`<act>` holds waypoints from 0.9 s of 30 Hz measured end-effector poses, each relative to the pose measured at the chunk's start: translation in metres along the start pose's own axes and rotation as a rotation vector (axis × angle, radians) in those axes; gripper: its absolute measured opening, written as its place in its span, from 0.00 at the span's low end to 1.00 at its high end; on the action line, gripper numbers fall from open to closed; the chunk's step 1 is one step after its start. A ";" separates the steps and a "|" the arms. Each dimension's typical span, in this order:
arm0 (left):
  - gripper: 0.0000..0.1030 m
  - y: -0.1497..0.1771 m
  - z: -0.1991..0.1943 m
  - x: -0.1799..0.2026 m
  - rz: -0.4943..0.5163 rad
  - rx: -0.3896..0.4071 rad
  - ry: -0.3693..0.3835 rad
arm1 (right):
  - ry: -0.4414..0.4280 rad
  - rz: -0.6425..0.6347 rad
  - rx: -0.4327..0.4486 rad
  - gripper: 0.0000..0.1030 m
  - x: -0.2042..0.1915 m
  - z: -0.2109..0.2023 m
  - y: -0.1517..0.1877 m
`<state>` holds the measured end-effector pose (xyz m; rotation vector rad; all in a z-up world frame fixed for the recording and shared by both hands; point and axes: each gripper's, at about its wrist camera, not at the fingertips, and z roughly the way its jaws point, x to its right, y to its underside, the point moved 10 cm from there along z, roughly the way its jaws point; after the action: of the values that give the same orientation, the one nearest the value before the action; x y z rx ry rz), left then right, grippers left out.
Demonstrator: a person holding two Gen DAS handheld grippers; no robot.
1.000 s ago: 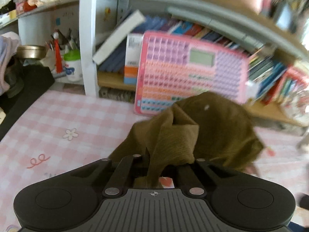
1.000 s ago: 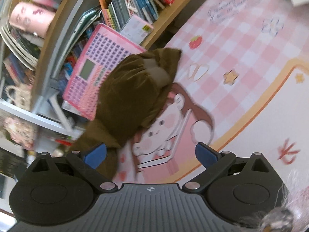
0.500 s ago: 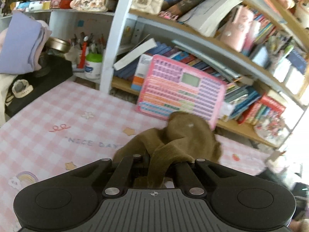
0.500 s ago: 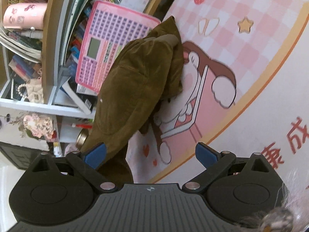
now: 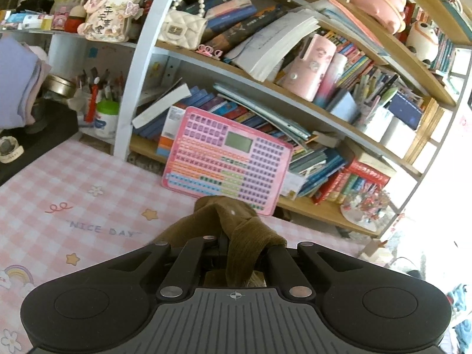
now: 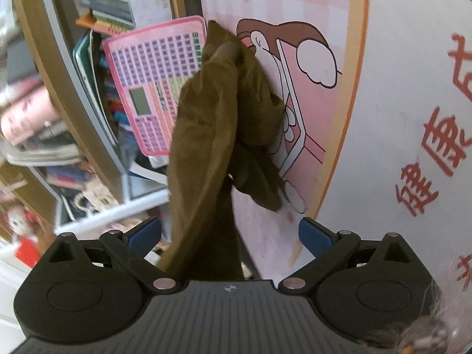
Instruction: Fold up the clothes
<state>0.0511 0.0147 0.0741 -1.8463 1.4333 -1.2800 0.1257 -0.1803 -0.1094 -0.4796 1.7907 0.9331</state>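
Only the right wrist view shows the whole brown garment (image 6: 212,124): it hangs bunched above the pink mat (image 6: 324,14), in front of the pink keyboard toy (image 6: 156,82). The right gripper (image 6: 230,233) has its blue fingers (image 6: 146,233) spread wide, the cloth passing between them without contact. In the left wrist view, the left gripper (image 5: 236,244) is clamped tight on a fold of it. The mat reads "NICE DAY" (image 5: 103,230); the red characters aren't readable.
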 end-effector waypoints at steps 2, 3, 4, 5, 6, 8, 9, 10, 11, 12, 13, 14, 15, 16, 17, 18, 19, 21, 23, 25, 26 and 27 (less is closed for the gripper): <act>0.01 -0.001 -0.003 0.006 -0.005 -0.003 0.018 | -0.024 0.029 0.007 0.97 -0.001 0.000 -0.002; 0.01 -0.002 -0.005 0.009 -0.003 -0.003 0.031 | -0.033 0.040 0.008 0.98 0.000 0.000 -0.003; 0.01 -0.003 -0.006 0.013 -0.001 -0.003 0.045 | -0.036 0.051 0.008 0.98 0.002 0.003 -0.004; 0.01 -0.004 -0.008 0.016 0.010 -0.003 0.051 | -0.038 0.061 0.008 0.98 0.003 0.007 -0.005; 0.01 -0.004 -0.010 0.019 0.021 -0.003 0.057 | -0.039 0.072 0.008 0.98 0.004 0.011 -0.006; 0.01 -0.006 -0.016 0.021 0.031 -0.001 0.055 | -0.058 0.092 0.039 0.96 0.001 0.016 -0.015; 0.01 -0.007 -0.020 0.020 0.031 0.001 0.055 | -0.079 0.097 0.060 0.94 -0.004 0.018 -0.021; 0.01 -0.008 -0.024 0.020 0.032 0.003 0.054 | -0.104 0.098 0.081 0.91 -0.009 0.019 -0.028; 0.01 -0.009 -0.027 0.020 0.032 0.005 0.054 | -0.128 0.093 0.097 0.84 -0.016 0.020 -0.034; 0.01 -0.010 -0.031 0.019 0.033 0.008 0.053 | -0.142 0.084 0.104 0.75 -0.021 0.021 -0.038; 0.01 -0.011 -0.034 0.017 0.029 0.012 0.043 | -0.146 0.075 0.110 0.70 -0.025 0.024 -0.041; 0.01 -0.013 -0.037 0.014 0.025 0.017 0.033 | -0.143 0.070 0.113 0.61 -0.028 0.028 -0.044; 0.01 -0.015 -0.039 0.011 0.021 0.021 0.022 | -0.138 0.071 0.114 0.55 -0.030 0.032 -0.046; 0.01 -0.016 -0.042 0.009 0.018 0.026 0.012 | -0.136 0.072 0.119 0.53 -0.031 0.035 -0.048; 0.01 -0.017 -0.045 0.005 0.011 0.032 0.002 | -0.137 0.072 0.125 0.49 -0.032 0.039 -0.050; 0.01 -0.018 -0.047 0.001 0.003 0.036 -0.010 | -0.124 0.065 0.132 0.47 -0.031 0.042 -0.053; 0.01 -0.019 -0.049 -0.003 -0.005 0.041 -0.021 | -0.107 0.054 0.140 0.45 -0.031 0.046 -0.056; 0.01 -0.017 -0.051 -0.013 -0.019 0.033 -0.048 | -0.044 0.042 0.149 0.37 -0.021 0.052 -0.060; 0.01 -0.012 -0.050 -0.024 -0.028 0.019 -0.075 | -0.003 0.042 0.150 0.21 -0.014 0.058 -0.064; 0.01 -0.005 -0.048 -0.036 -0.032 -0.002 -0.102 | 0.020 0.032 0.155 0.07 -0.009 0.062 -0.067; 0.02 0.000 -0.044 -0.042 -0.027 -0.023 -0.113 | 0.012 0.012 0.163 0.05 -0.014 0.059 -0.068; 0.02 0.008 -0.040 -0.046 -0.008 -0.047 -0.120 | -0.001 -0.011 0.172 0.05 -0.020 0.055 -0.069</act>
<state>0.0112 0.0616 0.0686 -1.9274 1.4042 -1.1274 0.2147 -0.1821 -0.1273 -0.3793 1.8469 0.7636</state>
